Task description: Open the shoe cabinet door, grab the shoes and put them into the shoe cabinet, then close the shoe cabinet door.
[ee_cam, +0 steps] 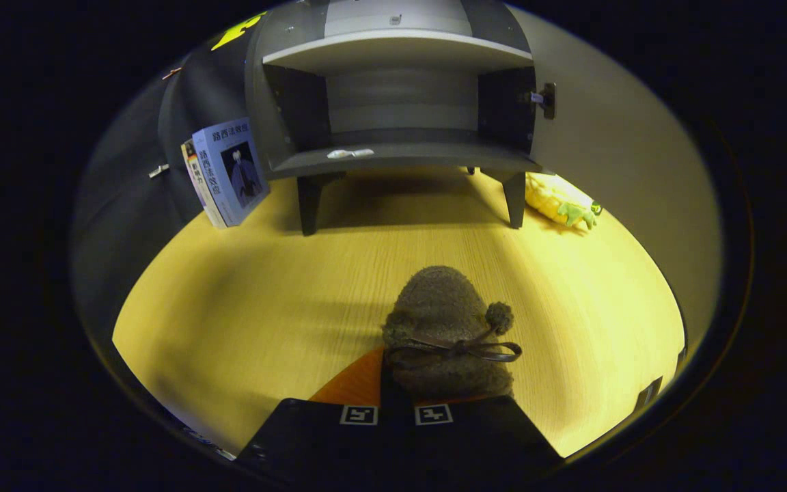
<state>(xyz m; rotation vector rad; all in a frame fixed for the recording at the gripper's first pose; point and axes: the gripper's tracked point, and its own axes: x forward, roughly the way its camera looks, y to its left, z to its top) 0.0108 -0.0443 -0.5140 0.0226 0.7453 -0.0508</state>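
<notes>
One shoe [445, 328] sits clenched in the claw [397, 403], facing the open, empty shoe cabinet [400, 116].

Fuzzy felt-like shoe [445, 321] on matt wood-grain floor [264, 307]; smooth matt cabinet [400, 157].
</notes>
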